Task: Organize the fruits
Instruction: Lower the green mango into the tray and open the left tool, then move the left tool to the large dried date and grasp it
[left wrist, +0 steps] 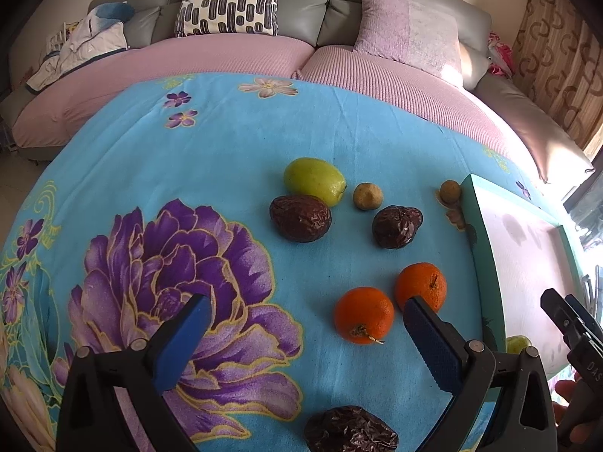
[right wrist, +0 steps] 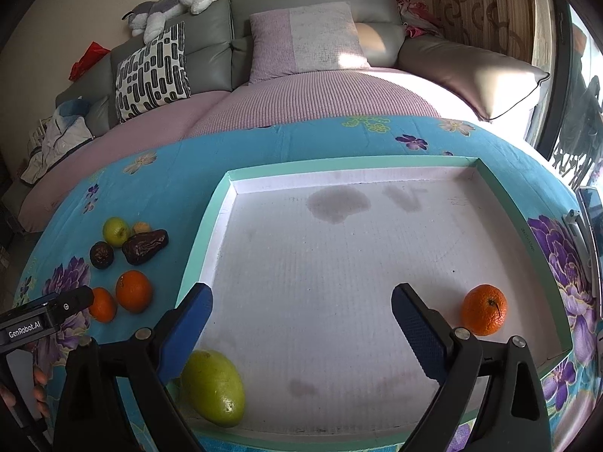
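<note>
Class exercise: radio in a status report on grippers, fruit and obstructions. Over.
Left gripper and right gripper open, empty. Tray holds one orange and one green fruit; two oranges, dates, small fruits on cloth. Nothing blocking. Over.

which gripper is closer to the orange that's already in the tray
Right. The right gripper hangs open over the tray, the orange just beside its right finger. The left gripper is outside, over the cloth.
</note>
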A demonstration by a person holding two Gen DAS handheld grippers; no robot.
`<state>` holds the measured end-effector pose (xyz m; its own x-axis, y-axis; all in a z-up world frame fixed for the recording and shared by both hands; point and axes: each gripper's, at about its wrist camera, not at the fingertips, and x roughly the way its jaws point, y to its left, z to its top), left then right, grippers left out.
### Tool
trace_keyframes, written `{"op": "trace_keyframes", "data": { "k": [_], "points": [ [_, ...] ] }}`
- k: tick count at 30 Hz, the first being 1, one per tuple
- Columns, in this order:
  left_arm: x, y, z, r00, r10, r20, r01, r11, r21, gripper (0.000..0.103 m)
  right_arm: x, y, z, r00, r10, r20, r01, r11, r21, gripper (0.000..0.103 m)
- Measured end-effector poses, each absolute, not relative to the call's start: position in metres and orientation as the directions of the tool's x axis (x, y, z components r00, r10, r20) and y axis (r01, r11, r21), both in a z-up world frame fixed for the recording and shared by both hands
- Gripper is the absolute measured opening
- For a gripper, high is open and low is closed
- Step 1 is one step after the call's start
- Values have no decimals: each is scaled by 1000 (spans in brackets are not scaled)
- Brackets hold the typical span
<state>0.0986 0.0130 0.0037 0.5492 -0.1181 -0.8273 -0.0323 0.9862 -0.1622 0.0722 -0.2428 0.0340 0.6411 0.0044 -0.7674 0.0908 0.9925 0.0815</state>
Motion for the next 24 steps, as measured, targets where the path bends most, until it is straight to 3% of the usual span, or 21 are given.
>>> {"op": "trace_keyframes", "data": {
  "k": [20, 24],
  "points": [
    [56, 8, 19, 486, -166, -858, 4, 982, -188, 102, 44, -223, 68, 606, 17, -795, 85, 993, 87, 96],
    [53, 1, 8, 438, -200, -877, 17, 977, -214, 96, 41, -220, 68, 594, 9, -804, 87, 993, 75, 96]
  ]
}}
